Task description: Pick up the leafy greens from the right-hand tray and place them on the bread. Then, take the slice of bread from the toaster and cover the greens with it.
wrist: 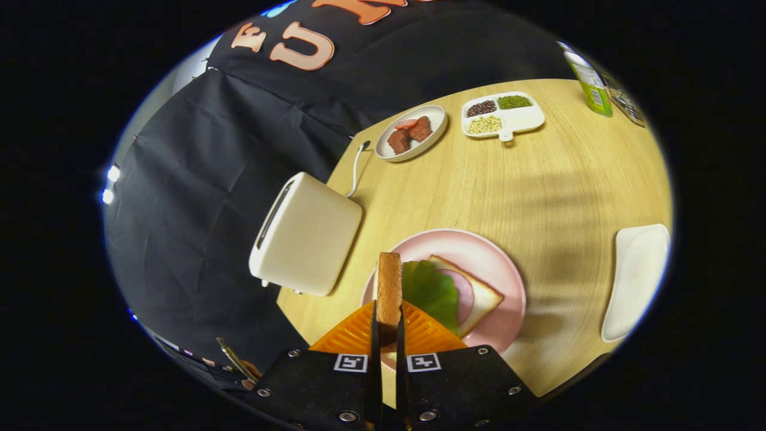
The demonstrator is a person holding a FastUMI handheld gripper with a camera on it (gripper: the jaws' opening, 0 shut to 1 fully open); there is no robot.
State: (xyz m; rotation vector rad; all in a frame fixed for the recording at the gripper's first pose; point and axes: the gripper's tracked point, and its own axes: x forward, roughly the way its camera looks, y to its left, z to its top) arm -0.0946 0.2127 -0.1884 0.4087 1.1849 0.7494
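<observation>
**Toast held on edge above the pink plate**

Nearest the camera, the gripper (388,326) has its two fingers drawn close together, both pressing on a slice of toast (389,296) that stands on edge between them and sticks out ahead of the tips. Just beyond and below the fingers sits a pink plate (502,269) on the wooden table (538,185). On that plate lies a slice of bread (482,296) with a round of pale pink ham (462,293) on it, and the leafy greens (431,290) lie on top, covering the side of the bread nearest the toast. The held toast is over the plate's near-left part, beside the greens; whether it touches them cannot be told.

Left of the plate, near the table's edge, is a cream toaster (308,233), tilted in this view, its cord (357,170) running away toward a small oval dish (440,117) holding brown pieces and a red slice. Beside that dish is a divided tray (526,120) with dark, green and pale beans in separate compartments. A white tray (637,278) lies well to the right of the plate. At the far right stands a green carton (589,84).
</observation>
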